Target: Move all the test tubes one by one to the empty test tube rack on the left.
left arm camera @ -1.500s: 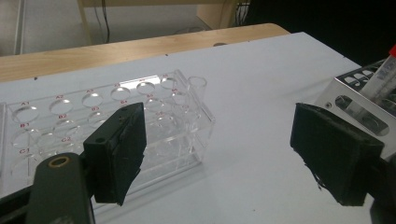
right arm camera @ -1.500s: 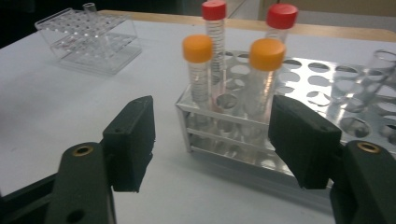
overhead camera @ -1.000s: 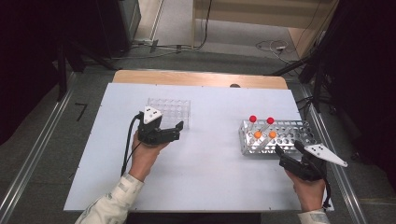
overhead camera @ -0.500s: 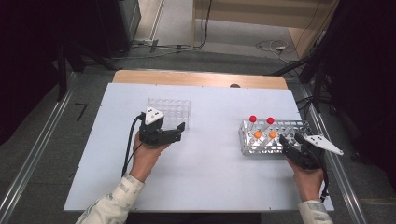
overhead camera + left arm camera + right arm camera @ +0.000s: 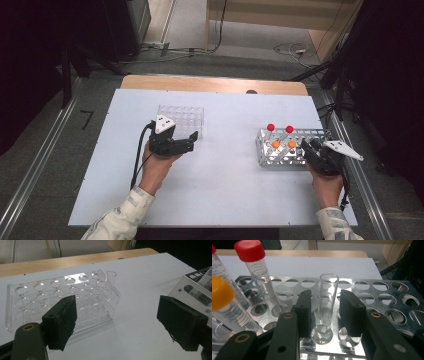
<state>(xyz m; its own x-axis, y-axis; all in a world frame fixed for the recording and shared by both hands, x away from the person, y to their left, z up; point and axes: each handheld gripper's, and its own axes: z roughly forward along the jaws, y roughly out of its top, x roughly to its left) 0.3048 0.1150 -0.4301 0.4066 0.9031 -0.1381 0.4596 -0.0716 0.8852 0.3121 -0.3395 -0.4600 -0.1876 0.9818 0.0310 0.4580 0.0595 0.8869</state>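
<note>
Right hand has slid in to the metal rack (image 5: 292, 146), and the right gripper (image 5: 324, 308) has been closing around the open glass tube (image 5: 327, 298) in a front hole, pads not touching yet. Centre it, squeeze gently, lift straight up. Left gripper (image 5: 116, 321) sits spread by the clear rack (image 5: 62, 300).

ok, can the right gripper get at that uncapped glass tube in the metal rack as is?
Probably yes. The right gripper has just been closing, and its jaws already straddle the uncapped glass tube with small gaps either side. The capped tubes stand off to the side, clear of it.
</note>
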